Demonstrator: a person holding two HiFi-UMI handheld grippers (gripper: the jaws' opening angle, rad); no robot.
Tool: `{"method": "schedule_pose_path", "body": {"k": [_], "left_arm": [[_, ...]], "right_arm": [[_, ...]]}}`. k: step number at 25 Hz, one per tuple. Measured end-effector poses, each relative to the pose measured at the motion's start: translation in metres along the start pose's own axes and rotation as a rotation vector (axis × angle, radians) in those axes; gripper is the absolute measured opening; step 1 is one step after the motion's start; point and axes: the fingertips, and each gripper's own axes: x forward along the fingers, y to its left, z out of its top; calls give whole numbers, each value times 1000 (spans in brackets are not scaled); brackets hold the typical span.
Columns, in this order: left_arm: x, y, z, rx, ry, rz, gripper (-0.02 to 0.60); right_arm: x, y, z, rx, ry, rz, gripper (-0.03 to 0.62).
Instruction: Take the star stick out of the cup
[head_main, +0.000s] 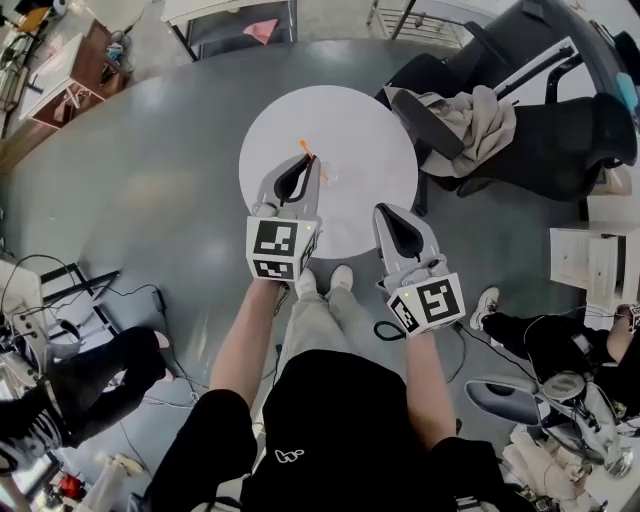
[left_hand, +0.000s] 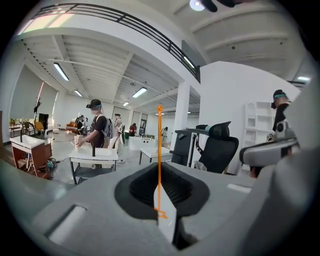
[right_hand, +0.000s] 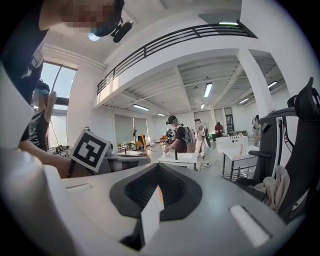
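The left gripper (left_hand: 167, 222) was clamped on the orange star stick (left_hand: 159, 150), holding it upright over the round worktop (head_main: 370, 130), probably to draw it straight out. The right gripper (right_hand: 150, 215) hung closed and empty near the worktop's front edge.

Table (head_main: 370, 125) — round, white, matte top, seen from steeply above, standing on a smooth grey floor (head_main: 170, 150) that shows a dull sheen.

On the top: one clear cup (head_main: 328, 176) — faint against the white, set left of centre and toward the near edge. Its outline is hard to make out, and its contents cannot be told.
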Motion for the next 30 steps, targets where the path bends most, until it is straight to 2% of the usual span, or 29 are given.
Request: {"method": "schedule_pose_path", "body": {"k": [8,13,22,30], "left_arm": [[-58,-10,80,10,-118,53,20],[-92,-10,110,-2,-162,92,20],[-150,-23,127,-8,-190,178,20],[-157,-36,121,-16,-203,176,20]], "right_arm": [[11,12,40,-12,-86,48,6],[14,18,62,-17,-132,83,5],[1,19,82,-14,-157,85,5],[-12,22,86,-35,-167,81,5]]}}
